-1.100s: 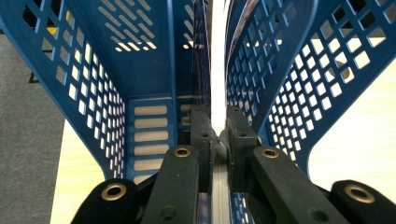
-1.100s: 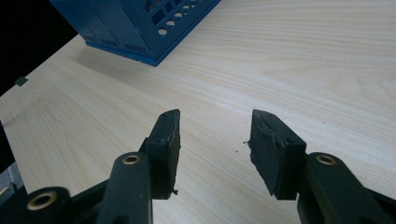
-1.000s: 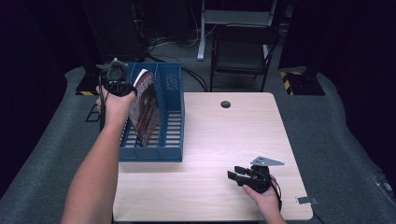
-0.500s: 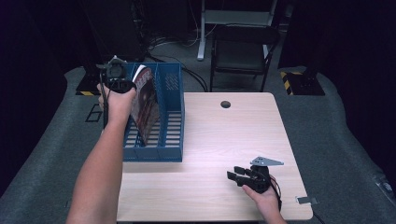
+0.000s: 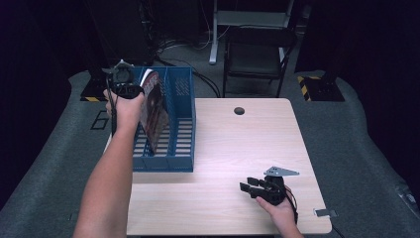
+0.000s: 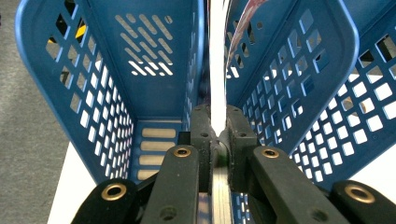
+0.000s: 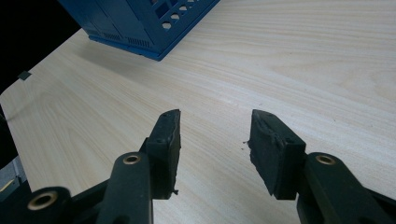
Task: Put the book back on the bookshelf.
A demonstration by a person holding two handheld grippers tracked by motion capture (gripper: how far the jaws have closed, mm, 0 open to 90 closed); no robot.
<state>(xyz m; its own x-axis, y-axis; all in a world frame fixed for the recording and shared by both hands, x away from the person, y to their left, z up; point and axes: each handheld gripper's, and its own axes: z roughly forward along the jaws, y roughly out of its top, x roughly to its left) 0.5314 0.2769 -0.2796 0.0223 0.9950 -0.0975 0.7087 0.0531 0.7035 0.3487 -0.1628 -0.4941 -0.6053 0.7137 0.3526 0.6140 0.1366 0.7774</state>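
A blue slotted file rack stands at the table's left edge. A magazine with a dark red cover leans inside the rack, its lower edge down among the dividers. My left gripper is above the rack's far left end, shut on the magazine's top edge. In the left gripper view the white page edges run between the closed jaws of my left gripper, down into the rack. My right gripper rests near the table's front right, open and holding nothing; in its own view my right gripper has bare wood between its jaws.
The light wooden table has a round cable hole at the back. A dark chair and floor cables lie beyond it. The rack's corner shows far off in the right gripper view.
The left hand and the magazine have shifted slightly toward the rack's far end. The right gripper has stayed in place.
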